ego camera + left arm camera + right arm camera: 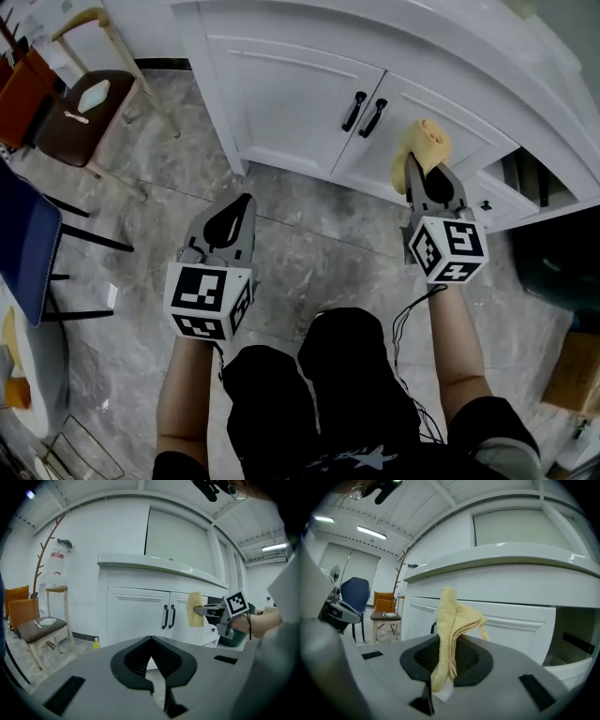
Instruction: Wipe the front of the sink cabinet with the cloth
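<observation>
Cloth (pixel 450 620) in right hand-held gripper (pixel 424 176)

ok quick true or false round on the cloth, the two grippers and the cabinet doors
1. The right gripper holds the yellow cloth. True.
2. The left gripper grips a cloth too. False: it is shut on nothing.
3. The cabinet doors carry black handles. True.
4. Both handled doors stand open. False: both are closed.
</observation>
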The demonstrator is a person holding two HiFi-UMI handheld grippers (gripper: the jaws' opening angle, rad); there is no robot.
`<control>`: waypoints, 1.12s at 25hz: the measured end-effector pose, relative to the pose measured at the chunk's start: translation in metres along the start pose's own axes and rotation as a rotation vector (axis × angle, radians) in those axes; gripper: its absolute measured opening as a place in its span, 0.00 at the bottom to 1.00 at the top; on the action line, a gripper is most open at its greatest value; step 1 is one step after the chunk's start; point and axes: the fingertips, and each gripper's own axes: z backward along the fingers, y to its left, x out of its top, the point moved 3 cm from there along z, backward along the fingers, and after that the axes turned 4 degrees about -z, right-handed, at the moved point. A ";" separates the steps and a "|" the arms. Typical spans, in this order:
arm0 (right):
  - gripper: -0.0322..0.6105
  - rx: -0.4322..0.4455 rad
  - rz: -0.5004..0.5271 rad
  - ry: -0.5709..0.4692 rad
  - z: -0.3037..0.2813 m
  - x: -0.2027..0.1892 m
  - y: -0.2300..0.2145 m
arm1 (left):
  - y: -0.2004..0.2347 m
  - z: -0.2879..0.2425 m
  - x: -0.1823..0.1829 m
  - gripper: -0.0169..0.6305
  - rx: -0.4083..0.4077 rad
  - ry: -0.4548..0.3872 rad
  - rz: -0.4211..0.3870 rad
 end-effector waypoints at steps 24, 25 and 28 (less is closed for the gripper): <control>0.15 -0.020 0.148 -0.009 -0.061 0.018 0.014 | -0.010 -0.021 -0.007 0.05 -0.086 -0.169 -0.068; 0.15 -0.030 0.141 -0.007 -0.063 0.017 0.010 | -0.011 -0.022 -0.005 0.05 -0.085 -0.171 -0.071; 0.15 -0.062 0.129 -0.014 -0.063 0.016 -0.003 | -0.014 -0.025 0.001 0.05 -0.087 -0.181 -0.090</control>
